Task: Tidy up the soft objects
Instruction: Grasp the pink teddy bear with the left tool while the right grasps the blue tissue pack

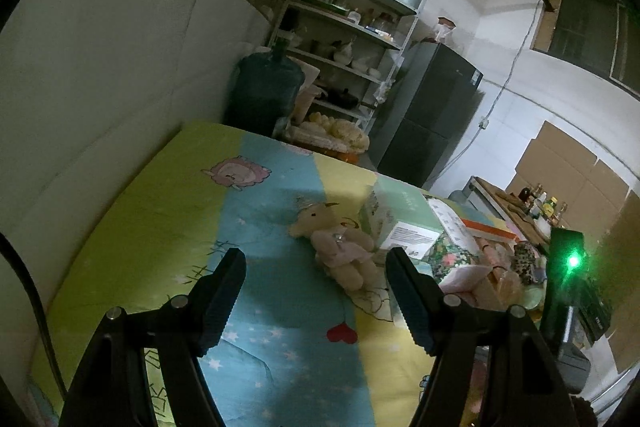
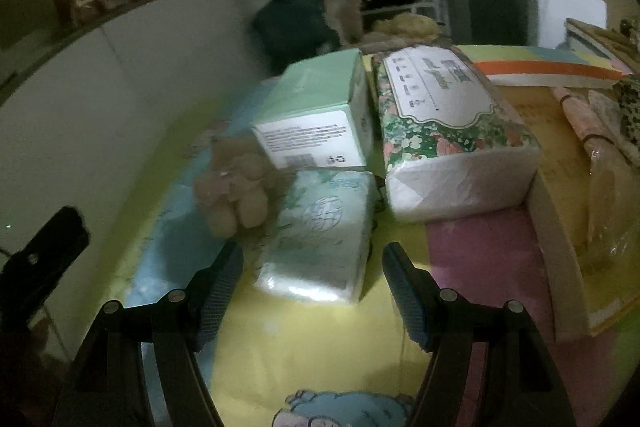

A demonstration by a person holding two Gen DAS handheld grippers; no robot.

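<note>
Left wrist view: left claw [image 1: 316, 291] sits nearest the lens, jaws spread wide, nothing between them. It hangs over a bed [image 1: 160, 211] covered with a sheet in green, blue and yellow stripes with cartoon prints. A plush toy [image 1: 340, 247] lies on its back on the blue-yellow boundary, just beyond the right finger and apart from it. Just right of the toy stands a green box [image 1: 396, 215], then a floral pack [image 1: 452, 247], toward the bed's right edge. A heap of other soft items beyond them is too dim to identify. Past the bed's far edge stand a water jug [image 1: 266, 87], a shelf rack [image 1: 352, 27] and a dark fridge [image 1: 432, 115].

Right wrist view: right claw [image 2: 312, 287] is also spread, gripping nothing. A white tissue pack [image 2: 324, 239] lies on the yellow stripe directly ahead, its near end just beyond the fingertips and not touched. The plush toy [image 2: 236, 195] rests against the pack's left side. The green box [image 2: 320, 115] stands behind the pack, touching it. The floral pack [image 2: 452, 135] lies right of the box, beside it. A flat tray [image 2: 560, 255] of wrapped items occupies the bed's right edge. The frame is blurred.
</note>
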